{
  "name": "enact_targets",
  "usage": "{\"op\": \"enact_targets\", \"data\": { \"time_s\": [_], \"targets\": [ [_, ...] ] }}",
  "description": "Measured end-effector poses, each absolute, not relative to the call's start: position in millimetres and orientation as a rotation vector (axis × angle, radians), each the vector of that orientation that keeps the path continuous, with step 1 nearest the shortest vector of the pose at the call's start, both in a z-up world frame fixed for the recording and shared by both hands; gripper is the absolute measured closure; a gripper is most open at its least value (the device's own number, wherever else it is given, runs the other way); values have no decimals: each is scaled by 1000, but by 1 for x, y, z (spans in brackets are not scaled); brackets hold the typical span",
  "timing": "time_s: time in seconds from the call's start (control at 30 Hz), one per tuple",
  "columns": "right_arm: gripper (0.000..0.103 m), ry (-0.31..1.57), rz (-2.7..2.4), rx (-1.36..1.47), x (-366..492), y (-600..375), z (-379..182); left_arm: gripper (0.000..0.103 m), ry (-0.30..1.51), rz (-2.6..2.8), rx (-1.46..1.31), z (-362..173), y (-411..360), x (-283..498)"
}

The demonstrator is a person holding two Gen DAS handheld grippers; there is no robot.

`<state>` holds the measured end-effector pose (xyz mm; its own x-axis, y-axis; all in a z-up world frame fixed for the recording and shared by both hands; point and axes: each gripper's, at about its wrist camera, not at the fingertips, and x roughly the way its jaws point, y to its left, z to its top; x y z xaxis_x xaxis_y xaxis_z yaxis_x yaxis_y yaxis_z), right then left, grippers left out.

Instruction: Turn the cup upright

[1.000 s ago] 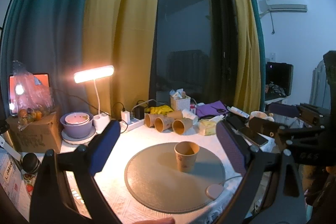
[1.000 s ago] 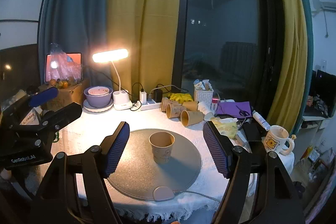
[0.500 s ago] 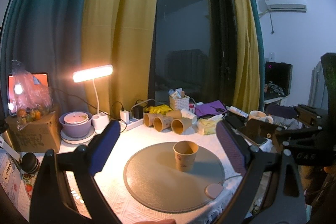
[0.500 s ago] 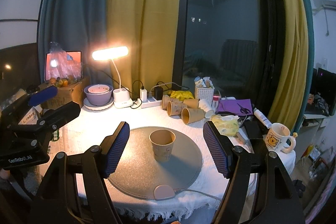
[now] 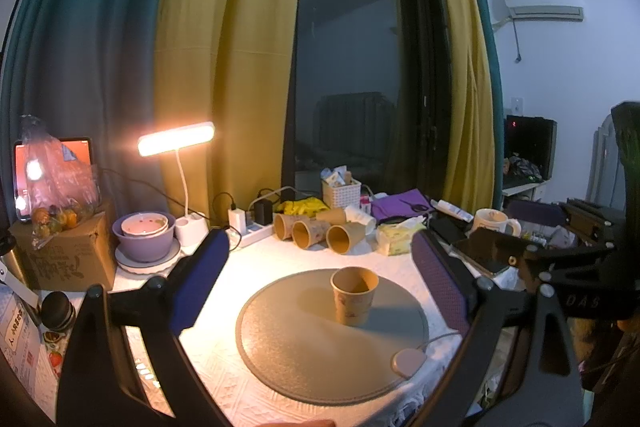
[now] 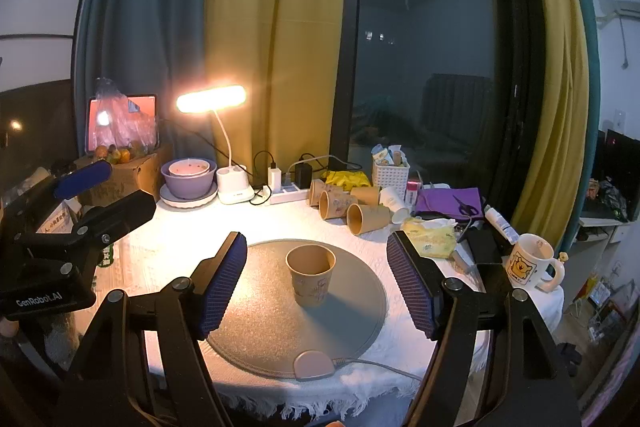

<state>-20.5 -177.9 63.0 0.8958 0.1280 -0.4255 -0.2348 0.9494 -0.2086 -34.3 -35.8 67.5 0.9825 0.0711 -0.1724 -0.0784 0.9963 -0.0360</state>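
A brown paper cup (image 5: pixel 354 295) (image 6: pixel 311 275) stands upright, mouth up, on the round grey mat (image 5: pixel 288 355) (image 6: pixel 256 315) in the middle of the table. My left gripper (image 5: pixel 320 287) is open and empty, held back from the cup on the near left side. My right gripper (image 6: pixel 316 281) is open and empty, held back from the cup at the table's front. The cup shows between each pair of fingers but is well beyond them. Each gripper shows at the edge of the other's view.
Several paper cups (image 5: pixel 316 231) (image 6: pixel 348 207) lie on their sides behind the mat. A lit desk lamp (image 6: pixel 212 99), purple bowls (image 6: pixel 188 175), a power strip (image 6: pixel 280 193), a cardboard box (image 5: pixel 60 255), a mug (image 6: pixel 528 263) and a small pink device with cable (image 6: pixel 314 365) crowd the table.
Both grippers have drawn slightly back and up from the table; the cup stands unmoved on the mat.
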Motion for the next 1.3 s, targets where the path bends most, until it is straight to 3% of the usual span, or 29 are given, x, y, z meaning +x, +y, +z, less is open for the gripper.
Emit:
{"op": "enact_targets", "data": {
  "time_s": [1.3],
  "targets": [
    [27,433,189,-259,-21,-180,57,10,174,72,-43,68,-34,-34]
  ]
}}
